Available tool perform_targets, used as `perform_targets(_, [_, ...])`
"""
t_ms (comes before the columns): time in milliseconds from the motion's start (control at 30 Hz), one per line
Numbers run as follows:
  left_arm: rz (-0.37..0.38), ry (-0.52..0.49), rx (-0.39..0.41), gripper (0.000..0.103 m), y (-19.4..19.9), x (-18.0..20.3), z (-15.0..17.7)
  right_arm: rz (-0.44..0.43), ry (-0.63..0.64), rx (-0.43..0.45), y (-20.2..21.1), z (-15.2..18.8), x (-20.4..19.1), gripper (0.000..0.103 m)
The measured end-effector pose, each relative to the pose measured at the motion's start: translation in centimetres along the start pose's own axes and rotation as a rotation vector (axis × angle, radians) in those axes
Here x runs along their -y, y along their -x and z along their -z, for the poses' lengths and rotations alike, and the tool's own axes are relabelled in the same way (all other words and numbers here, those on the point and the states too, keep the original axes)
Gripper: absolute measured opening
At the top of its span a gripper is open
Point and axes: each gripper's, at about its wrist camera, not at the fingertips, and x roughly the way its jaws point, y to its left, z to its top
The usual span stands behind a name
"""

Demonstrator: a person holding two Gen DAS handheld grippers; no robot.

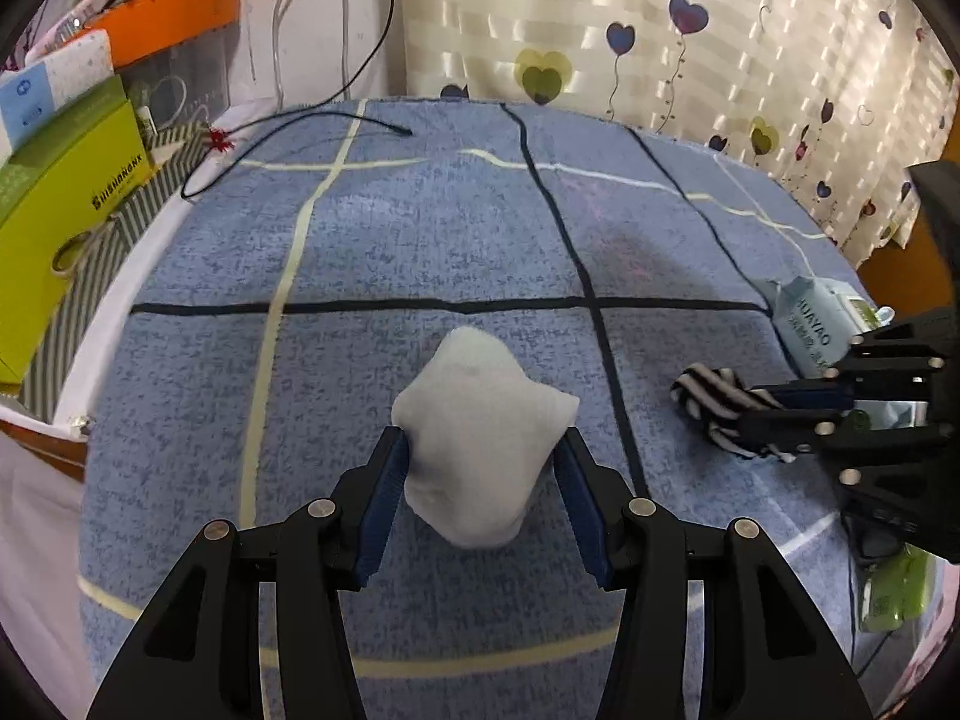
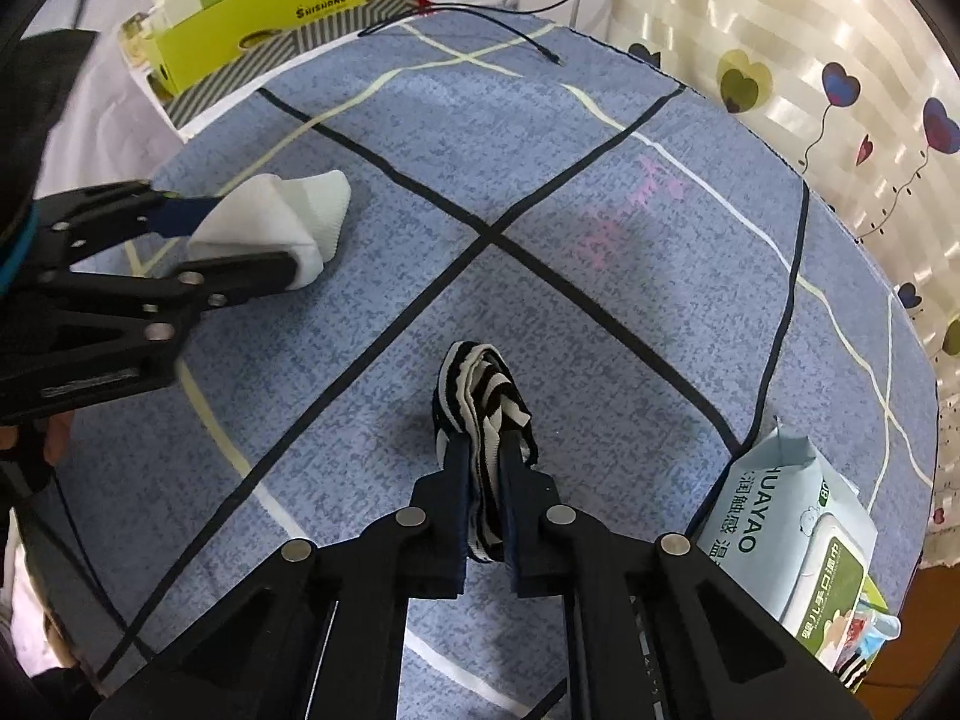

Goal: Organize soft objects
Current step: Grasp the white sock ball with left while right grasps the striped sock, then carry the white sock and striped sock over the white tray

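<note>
The right gripper (image 2: pixel 483 456) pinches the striped sock (image 2: pixel 480 384) tight between its fingers; the left gripper (image 1: pixel 480 450) fingers straddle the white sock (image 1: pixel 480 438), wide apart.

We hold a black two-finger claw in each hand, both tilted steeply down toward the tabletop. Our left claw (image 1: pixel 480 441) stands wide, its blue-padded fingers (image 1: pixel 384 498) on either side of a white cloth bundle (image 1: pixel 480 432), the pads close against its flanks; whether they press on it we cannot tell. Our right claw (image 2: pixel 483 450) is pinched nearly shut, its fingers (image 2: pixel 459 510) clamping a black-and-white striped cloth (image 2: pixel 480 396) that sticks out past the tips. From the right wrist view, a bit of our hand (image 2: pixel 54 438) shows behind the left claw's body, at the left edge of the view
</note>
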Motion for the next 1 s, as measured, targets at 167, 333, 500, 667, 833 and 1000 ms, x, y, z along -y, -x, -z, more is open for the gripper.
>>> perform_targets(167, [-0.007,0.013,0.005,0.045,-0.1,0.0,0.0,-0.011,-0.015,0.037,1.5,0.5,-0.1,0.008])
perform_targets(333, [-0.012,0.038,0.037,0.035,1.4,0.2,0.4,-0.009,-0.039,0.104,4.1,1.3,-0.3,0.008])
perform_targets(500, [0.004,0.055,0.089,0.034,4.4,1.4,1.6,-0.009,-0.061,0.169,6.8,3.0,-0.8,0.008])
perform_targets(667, [0.034,0.053,0.167,0.034,8.8,3.6,2.6,-0.007,-0.101,0.258,10.3,5.2,-1.4,0.008])
perform_targets(833, [0.062,0.035,0.249,0.034,12.8,6.5,4.1,-0.001,-0.129,0.337,13.4,7.9,-2.2,0.008])
perform_targets(1000, [0.102,0.038,0.290,0.034,15.0,8.9,5.7,0.014,-0.153,0.399,16.0,10.8,-2.9,0.008])
